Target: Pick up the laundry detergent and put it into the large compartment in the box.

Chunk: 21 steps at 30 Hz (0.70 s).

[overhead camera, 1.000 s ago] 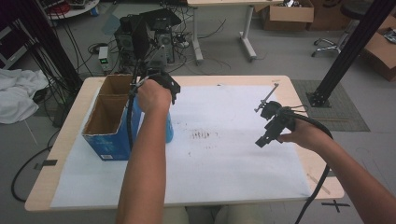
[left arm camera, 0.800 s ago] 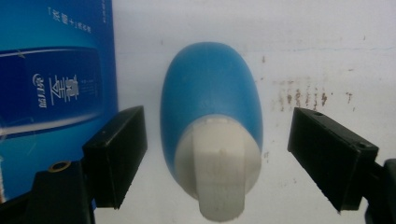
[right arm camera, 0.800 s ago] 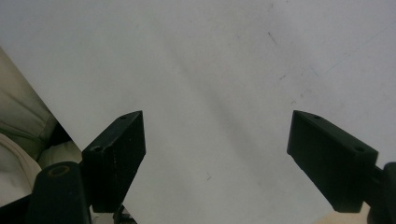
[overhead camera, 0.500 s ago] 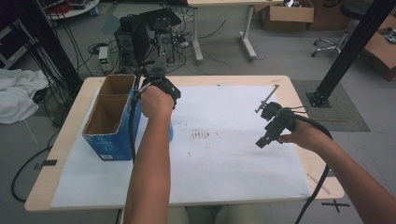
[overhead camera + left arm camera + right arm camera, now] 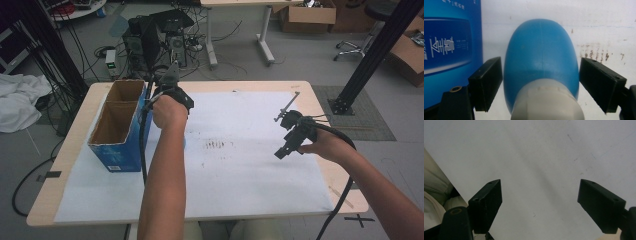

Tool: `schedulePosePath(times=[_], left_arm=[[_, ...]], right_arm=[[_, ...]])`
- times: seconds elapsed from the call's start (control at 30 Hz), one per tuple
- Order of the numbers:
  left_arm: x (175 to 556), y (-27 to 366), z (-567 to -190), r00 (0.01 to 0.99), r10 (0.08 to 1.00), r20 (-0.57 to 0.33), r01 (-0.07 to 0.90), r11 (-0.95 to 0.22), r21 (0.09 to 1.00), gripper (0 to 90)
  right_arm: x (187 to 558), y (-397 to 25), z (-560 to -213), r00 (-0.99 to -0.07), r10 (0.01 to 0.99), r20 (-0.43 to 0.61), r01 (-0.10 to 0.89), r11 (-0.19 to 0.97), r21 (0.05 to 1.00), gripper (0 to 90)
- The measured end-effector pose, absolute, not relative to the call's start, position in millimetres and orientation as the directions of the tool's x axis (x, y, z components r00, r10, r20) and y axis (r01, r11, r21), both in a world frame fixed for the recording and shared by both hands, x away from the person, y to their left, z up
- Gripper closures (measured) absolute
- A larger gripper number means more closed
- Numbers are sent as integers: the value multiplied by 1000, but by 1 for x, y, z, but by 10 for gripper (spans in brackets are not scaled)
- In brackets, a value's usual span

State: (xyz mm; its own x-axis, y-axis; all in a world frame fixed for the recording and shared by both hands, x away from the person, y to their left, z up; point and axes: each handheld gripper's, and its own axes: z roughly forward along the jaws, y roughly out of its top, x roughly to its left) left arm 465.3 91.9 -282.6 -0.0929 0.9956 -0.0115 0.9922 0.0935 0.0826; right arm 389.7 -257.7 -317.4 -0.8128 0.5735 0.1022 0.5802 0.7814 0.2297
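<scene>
A person stands at a table (image 5: pixel 300 87) covered with a white sheet (image 5: pixel 240 170), a hand-held gripper in each hand. In the left gripper view, the left hand-held gripper (image 5: pixel 540 82) has its two black jaws spread wide on either side of a blue bottle (image 5: pixel 540 62) with a whitish neck nearest the camera. A narrow gap shows between each jaw and the bottle, so nothing is gripped. The bottle sits on the white sheet just beside a blue cardboard box (image 5: pixel 449 50) printed with white lettering. From the high view, the left hand (image 5: pixel 167 112) is held over that spot, right next to the open-topped box (image 5: pixel 117 127) near the table's left edge. The right hand-held gripper (image 5: pixel 290 135) is well apart, above the right side of the sheet. In its own view the right jaws stand wide apart with nothing between them, over bare white sheet.
</scene>
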Motion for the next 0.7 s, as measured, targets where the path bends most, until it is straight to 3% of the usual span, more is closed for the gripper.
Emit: schedulePosePath(times=[0.7], left_arm=[[466, 91, -290, -91, 996, -11, 993, 92, 72, 240]], right_arm=[[391, -260, -319, -812, 574, 109, 582, 779, 234, 198]])
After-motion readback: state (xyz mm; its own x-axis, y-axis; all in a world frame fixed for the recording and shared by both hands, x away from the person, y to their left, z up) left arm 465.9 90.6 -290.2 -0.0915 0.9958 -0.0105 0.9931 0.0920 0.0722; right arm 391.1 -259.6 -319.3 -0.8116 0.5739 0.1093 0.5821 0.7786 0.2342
